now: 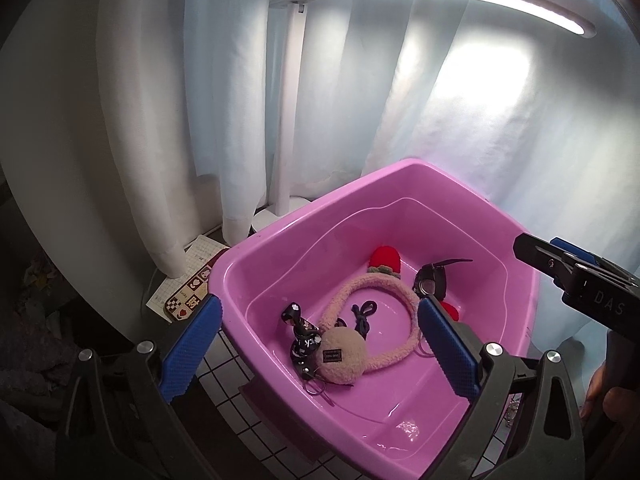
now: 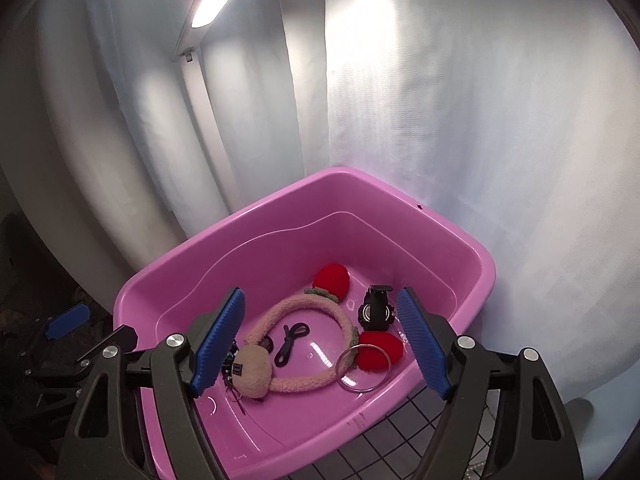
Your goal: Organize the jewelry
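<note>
Pale white-blue pleated curtain at back, white LED bar lamp w/ upright post – lit, black-and-white grid-tile tabletop, patterned card beside curtain hem.

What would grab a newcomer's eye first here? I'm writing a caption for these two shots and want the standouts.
The bright pink tub fills the middle of both views, against pale curtains. Inside it, a fuzzy beige headband with red pompoms curves across the floor, a black watch stands behind it and a metal ring leans on a pompom. The right tool and left tool hang open above the tub, empty.
</note>
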The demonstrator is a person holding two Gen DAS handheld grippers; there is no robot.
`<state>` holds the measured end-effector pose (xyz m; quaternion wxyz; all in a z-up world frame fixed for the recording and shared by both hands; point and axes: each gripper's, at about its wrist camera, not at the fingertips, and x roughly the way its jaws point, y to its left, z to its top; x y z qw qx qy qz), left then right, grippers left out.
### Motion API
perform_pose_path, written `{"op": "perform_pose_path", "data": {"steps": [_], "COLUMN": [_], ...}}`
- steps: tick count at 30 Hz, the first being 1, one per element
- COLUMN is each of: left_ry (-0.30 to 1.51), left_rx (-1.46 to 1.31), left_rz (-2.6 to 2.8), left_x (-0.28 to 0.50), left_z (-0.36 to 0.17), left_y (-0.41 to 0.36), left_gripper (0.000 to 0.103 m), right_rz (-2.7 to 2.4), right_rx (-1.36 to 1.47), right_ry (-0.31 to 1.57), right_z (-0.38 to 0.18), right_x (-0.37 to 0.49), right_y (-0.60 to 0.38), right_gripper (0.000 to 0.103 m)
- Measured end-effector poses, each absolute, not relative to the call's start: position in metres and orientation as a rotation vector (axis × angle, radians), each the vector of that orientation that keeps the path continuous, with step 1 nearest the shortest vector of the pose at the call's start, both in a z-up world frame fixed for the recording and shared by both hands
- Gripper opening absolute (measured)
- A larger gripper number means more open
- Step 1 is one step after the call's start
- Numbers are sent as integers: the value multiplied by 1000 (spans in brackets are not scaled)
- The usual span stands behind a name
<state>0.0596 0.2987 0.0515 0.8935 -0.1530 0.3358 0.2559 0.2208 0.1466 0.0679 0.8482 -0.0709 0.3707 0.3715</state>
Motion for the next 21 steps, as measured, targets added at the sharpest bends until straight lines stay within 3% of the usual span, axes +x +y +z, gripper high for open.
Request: {"op": "perform_pose_path", "data": {"steps": [21], "left_ry": [694], "left_rx": [-237], "left_rz": [466], "left_x": [16], "left_z": [73], "left_y": [200], "left_gripper": [96], "right_rz": [785], "right_rx": [-71], "right_ry": [802], "right_z": [64], "right_x": [145], "right_y": [36], "right_gripper": [75]}}
